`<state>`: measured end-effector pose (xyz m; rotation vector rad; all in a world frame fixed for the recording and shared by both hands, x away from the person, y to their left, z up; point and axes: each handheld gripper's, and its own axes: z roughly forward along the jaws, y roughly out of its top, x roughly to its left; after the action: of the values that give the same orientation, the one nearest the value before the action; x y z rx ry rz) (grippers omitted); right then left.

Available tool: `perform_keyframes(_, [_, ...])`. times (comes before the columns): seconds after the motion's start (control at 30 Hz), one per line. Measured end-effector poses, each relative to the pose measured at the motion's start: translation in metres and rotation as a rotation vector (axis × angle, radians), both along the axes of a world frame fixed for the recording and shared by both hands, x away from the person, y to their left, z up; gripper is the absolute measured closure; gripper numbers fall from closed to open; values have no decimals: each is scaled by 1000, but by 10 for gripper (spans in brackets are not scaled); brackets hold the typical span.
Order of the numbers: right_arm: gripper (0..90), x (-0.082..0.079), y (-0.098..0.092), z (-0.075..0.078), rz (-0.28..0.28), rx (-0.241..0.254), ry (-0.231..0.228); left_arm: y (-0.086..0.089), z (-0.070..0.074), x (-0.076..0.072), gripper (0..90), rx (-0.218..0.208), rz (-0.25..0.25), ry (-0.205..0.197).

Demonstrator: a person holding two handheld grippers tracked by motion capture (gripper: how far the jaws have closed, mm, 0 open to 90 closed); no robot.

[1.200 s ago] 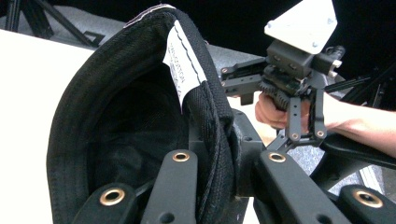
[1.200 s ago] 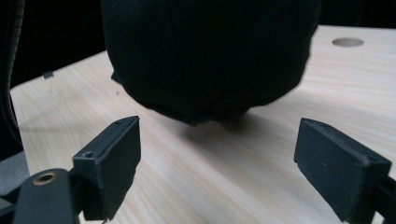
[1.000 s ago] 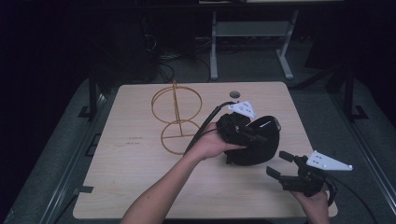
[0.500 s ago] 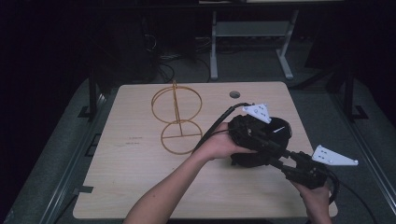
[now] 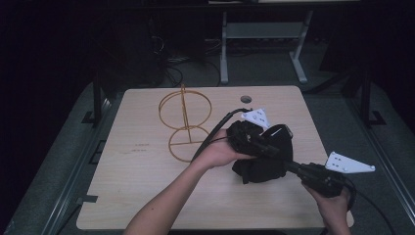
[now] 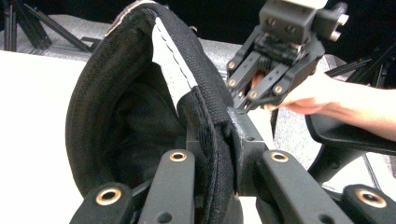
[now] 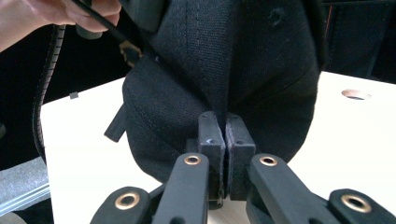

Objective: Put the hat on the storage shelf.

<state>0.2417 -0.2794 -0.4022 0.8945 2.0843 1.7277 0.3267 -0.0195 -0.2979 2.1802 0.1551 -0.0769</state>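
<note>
dark room, one wooden table (image 5: 147, 196), one gold wire stand (image 5: 184, 122), one black cap (image 5: 259, 166); left gripper (image 5: 266, 142) and right gripper (image 5: 293, 169), just closed, both clamp it.

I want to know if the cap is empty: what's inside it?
The left gripper view shows dark lining inside the cap and a white sweatband strip. The deeper crown is in shadow, so I cannot tell.

Black cap (image 6: 140, 116) clamped, hand-held gripper (image 6: 224, 154)
</note>
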Motion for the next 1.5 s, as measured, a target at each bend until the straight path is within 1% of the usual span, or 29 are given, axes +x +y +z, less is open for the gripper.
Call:
perform_keyframes(0.13, [880, 0, 0, 2, 3, -10, 3, 7, -5, 0, 775, 5, 16, -3])
perform_keyframes(0.27, [882, 1, -1, 4, 6, -37, 12, 14, -9, -2, 704, 15, 33, -17])
perform_keyframes(0.33, [882, 2, -4, 7, 0, -45, 17, 19, -9, -3, 659, 5, 43, -20])
perform_keyframes(0.37, [882, 3, -7, 8, -5, -42, 17, 21, -8, -2, 625, -1, 46, -20])
perform_keyframes(0.4, [882, 3, -9, 9, -6, -40, 20, 25, -8, -3, 612, -8, 51, -20])
perform_keyframes(0.43, [882, 3, -9, 9, -6, -40, 20, 28, -7, -3, 612, -9, 57, -24])
perform_keyframes(0.47, [882, 5, -12, 12, -11, -47, 24, 35, -6, -3, 598, -11, 68, -34])
perform_keyframes(0.5, [882, 5, -12, 12, -11, -47, 24, 35, -6, -3, 596, -11, 68, -34])
perform_keyframes(0.7, [882, 8, -17, 22, -22, -67, 29, 60, -11, -4, 578, -32, 108, -30])
perform_keyframes(0.83, [882, 11, -21, 32, -20, -68, 36, 74, -15, -8, 567, -30, 119, -32])
perform_keyframes(0.87, [882, 12, -22, 37, -18, -70, 40, 81, -19, -11, 562, -30, 123, -33])
perform_keyframes(0.9, [882, 12, -22, 37, -18, -70, 40, 81, -19, -11, 561, -30, 123, -33])
perform_keyframes(1.0, [882, 14, -25, 46, -20, -64, 48, 92, -27, -15, 557, -18, 136, -39])
perform_keyframes(1.07, [882, 16, -26, 53, -20, -58, 59, 98, -31, -16, 552, -17, 144, -38])
perform_keyframes(1.1, [882, 16, -26, 53, -20, -58, 59, 102, -34, -17, 552, -14, 148, -39])
perform_keyframes(1.13, [882, 18, -27, 58, -16, -64, 70, 105, -36, -19, 548, -7, 153, -42])
perform_keyframes(1.2, [882, 19, -26, 60, -16, -69, 74, 111, -42, -23, 545, 1, 162, -57])
perform_keyframes(1.23, [882, 20, -26, 63, -12, -76, 75, 113, -44, -24, 544, -4, 164, -61])
perform_keyframes(1.27, [882, 21, -26, 65, -12, -75, 78, 115, -48, -27, 543, 0, 165, -64])
perform_keyframes(1.33, [882, 23, -25, 70, -10, -68, 83, 118, -54, -30, 538, 12, 165, -69])
perform_keyframes(1.4, [882, 26, -25, 72, -7, -68, 86, 121, -61, -33, 531, 33, 169, -73])
perform_keyframes(1.5, [882, 30, -24, 77, 2, -64, 93, 125, -71, -38, 518, 33, 179, -72])
